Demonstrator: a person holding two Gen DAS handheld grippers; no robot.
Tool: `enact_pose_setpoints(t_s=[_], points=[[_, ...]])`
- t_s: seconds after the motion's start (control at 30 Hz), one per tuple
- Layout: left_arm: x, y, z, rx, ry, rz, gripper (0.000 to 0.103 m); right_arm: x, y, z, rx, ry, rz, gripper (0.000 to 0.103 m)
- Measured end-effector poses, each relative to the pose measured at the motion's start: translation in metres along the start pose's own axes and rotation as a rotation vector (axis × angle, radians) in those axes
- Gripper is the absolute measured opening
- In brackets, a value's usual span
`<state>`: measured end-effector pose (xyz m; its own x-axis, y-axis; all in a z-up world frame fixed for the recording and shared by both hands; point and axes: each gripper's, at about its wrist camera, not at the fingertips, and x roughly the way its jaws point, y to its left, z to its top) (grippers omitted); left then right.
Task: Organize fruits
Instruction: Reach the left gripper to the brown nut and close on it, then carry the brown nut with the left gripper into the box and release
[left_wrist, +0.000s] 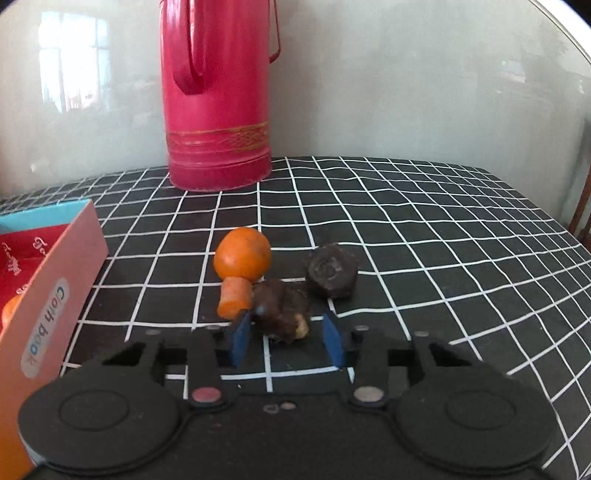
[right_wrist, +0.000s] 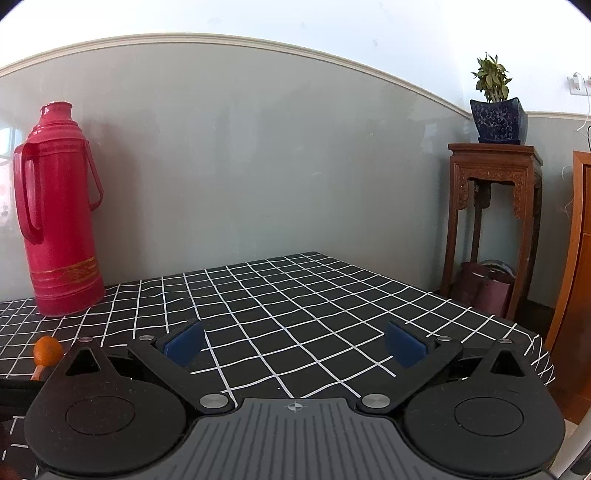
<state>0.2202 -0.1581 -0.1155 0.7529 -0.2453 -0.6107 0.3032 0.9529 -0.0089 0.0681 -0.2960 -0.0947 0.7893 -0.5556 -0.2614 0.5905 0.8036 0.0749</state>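
Note:
In the left wrist view a dark brown lumpy fruit (left_wrist: 282, 314) lies on the checked tablecloth (left_wrist: 406, 229), just between the tips of my left gripper (left_wrist: 287, 326). The left blue pad (left_wrist: 242, 334) touches it, while the right pad (left_wrist: 332, 341) stands slightly clear. A carrot piece (left_wrist: 234, 297) and a tangerine (left_wrist: 242, 254) sit just behind on the left. Another dark round fruit (left_wrist: 332, 271) is behind on the right. My right gripper (right_wrist: 295, 343) hovers open over bare cloth with nothing between its fingers. The tangerine (right_wrist: 47, 350) shows at its far left.
A pink box (left_wrist: 48, 295) marked "Cloth book" stands at the left, with an orange fruit (left_wrist: 9, 310) inside. A tall red thermos (left_wrist: 218, 96) stands at the back against the wall. Right of the table are a wooden stand (right_wrist: 491, 206) and a potted plant (right_wrist: 496, 110).

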Motion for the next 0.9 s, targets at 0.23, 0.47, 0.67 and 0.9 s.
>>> enact_pose_setpoints(t_s=[0.23,0.47,0.67,0.9], points=[[0.004,-0.001,0.001,0.002,-0.011,0.017,0.024,-0.001,0.0,0.0,0.003,0.001,0.016,0.103],[-0.015,-0.001,0.003,0.016,-0.103,0.046,0.024,-0.001,0.0,0.0,0.002,0.001,0.021,0.103],[-0.054,0.03,0.006,-0.014,-0.218,0.176,0.023,-0.004,0.009,-0.002,-0.005,0.001,0.042,0.103],[-0.072,0.094,0.004,-0.114,-0.187,0.32,0.024,-0.009,0.028,-0.004,-0.028,-0.003,0.081,0.103]])
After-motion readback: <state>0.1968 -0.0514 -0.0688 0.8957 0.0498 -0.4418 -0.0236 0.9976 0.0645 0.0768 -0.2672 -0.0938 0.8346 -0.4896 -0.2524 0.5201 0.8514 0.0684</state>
